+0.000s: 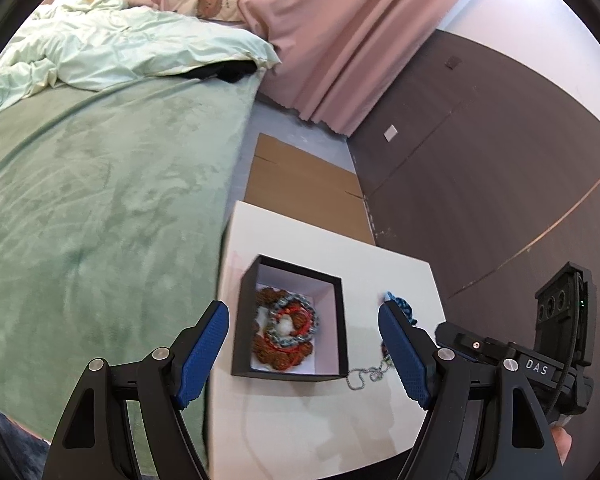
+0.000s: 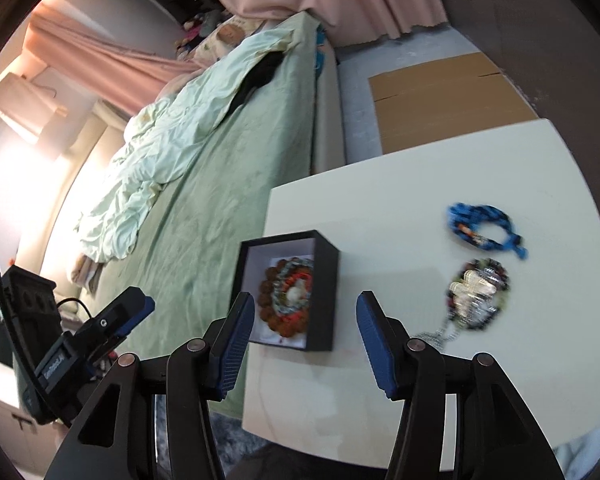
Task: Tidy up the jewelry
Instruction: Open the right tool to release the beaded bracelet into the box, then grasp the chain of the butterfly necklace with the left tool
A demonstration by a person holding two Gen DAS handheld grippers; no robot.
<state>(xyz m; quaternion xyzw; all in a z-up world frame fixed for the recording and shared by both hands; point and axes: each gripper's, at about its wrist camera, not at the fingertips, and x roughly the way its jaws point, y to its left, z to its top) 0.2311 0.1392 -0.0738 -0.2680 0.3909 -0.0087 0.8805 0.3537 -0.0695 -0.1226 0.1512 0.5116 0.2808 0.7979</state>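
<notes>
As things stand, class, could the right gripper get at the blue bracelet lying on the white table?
Probably yes. The right gripper is open and empty, and the blue bracelet lies bare on the white table, apart from the black box, with nothing over it.

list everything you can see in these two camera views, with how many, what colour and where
box: one, black, white inside, on the table's left part
bracelets in the box: a pile, brown, red, grey; count unclear
blue bracelet: one, on the table right of the box
dark bead and silver chain pile: one heap, nearer than the blue bracelet
table: one, white
bed: one, green cover, left of the table
duvet: one, pale green, rumpled
curtain: pink
cardboard: one, brown, on the floor
left gripper: black with blue pads, open, empty
right gripper: same, open, empty
</notes>
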